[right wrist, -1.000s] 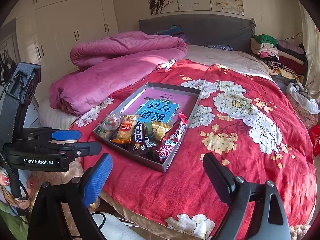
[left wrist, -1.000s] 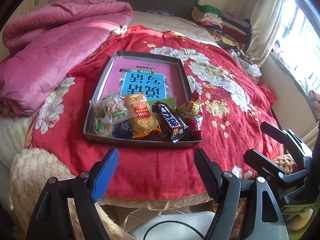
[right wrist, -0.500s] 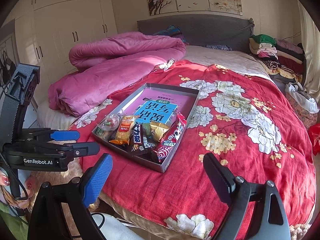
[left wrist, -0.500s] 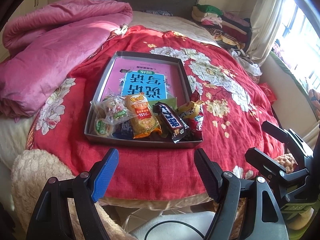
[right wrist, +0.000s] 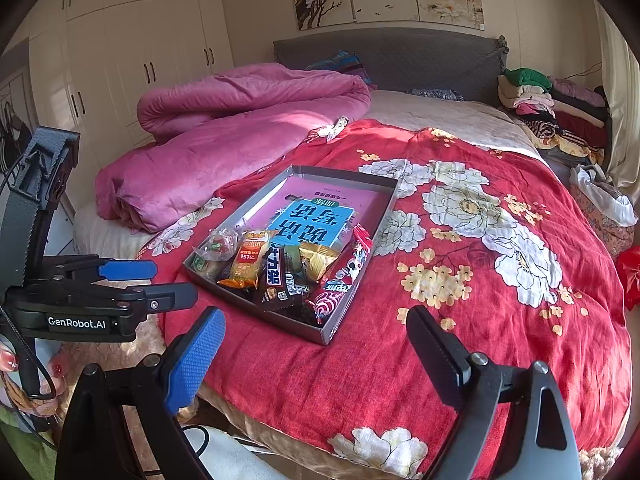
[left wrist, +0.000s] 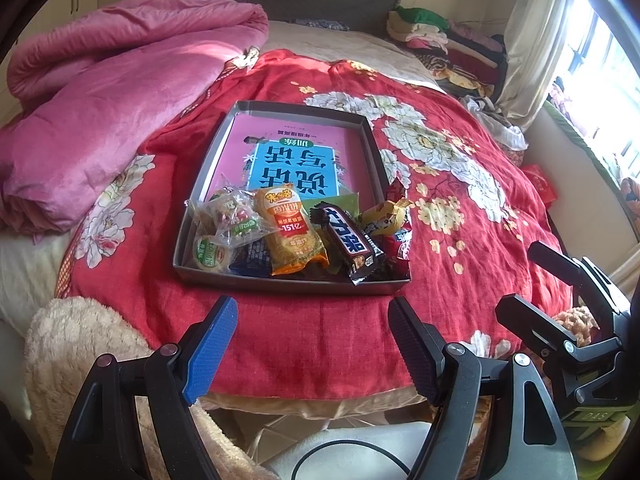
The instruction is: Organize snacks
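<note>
A grey shallow box (left wrist: 294, 284) (right wrist: 280, 322) lies on the red flowered bedspread, with a pink and blue book (left wrist: 296, 156) (right wrist: 316, 216) flat inside. Several snacks are piled at its near end: an orange packet (left wrist: 290, 236) (right wrist: 246, 258), a dark chocolate bar (left wrist: 350, 242) (right wrist: 276, 276), clear-wrapped sweets (left wrist: 230, 218), a yellow wrapper (left wrist: 382, 218) and a red wrapper (right wrist: 340, 280). My left gripper (left wrist: 312, 332) hangs open just short of the box, empty. My right gripper (right wrist: 316, 344) is open and empty too, near the box's right corner. The right gripper (left wrist: 560, 312) also shows beside the left.
A rolled pink duvet (left wrist: 100, 100) (right wrist: 240, 132) lies left of the box. Folded clothes (right wrist: 552, 104) are stacked by the grey headboard (right wrist: 392, 56). A fluffy cream blanket (left wrist: 76, 344) hangs at the near bed edge. Wardrobes (right wrist: 132, 48) stand at left, a window (left wrist: 608, 60) at right.
</note>
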`<state>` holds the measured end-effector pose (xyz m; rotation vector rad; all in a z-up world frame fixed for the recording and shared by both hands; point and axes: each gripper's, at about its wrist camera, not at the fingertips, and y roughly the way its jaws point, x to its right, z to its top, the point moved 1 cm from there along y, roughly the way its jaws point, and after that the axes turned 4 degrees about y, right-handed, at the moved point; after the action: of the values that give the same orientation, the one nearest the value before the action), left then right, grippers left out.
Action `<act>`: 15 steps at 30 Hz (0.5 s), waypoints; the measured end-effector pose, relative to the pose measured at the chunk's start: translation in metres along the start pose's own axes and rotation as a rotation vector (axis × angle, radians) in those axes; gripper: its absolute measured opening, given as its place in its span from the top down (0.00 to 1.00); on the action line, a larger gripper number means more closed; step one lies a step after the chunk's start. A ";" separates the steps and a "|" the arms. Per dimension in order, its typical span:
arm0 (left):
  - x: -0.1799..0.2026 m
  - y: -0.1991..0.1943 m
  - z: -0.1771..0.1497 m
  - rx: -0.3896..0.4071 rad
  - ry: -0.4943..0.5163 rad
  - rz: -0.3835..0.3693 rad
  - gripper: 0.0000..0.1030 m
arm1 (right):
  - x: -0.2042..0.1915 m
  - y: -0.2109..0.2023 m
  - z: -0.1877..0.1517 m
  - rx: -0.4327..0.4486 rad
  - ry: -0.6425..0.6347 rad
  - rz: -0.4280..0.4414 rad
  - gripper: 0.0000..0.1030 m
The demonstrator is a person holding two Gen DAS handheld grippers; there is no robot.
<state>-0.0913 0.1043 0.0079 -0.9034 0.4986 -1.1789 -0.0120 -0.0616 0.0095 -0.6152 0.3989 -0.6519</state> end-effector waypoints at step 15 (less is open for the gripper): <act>-0.002 -0.002 0.001 0.010 -0.001 0.019 0.23 | 0.000 0.001 0.001 -0.001 0.006 -0.003 0.11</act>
<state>-0.0924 0.1067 0.0099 -0.8891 0.4993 -1.1632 -0.0110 -0.0610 0.0093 -0.6148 0.4040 -0.6565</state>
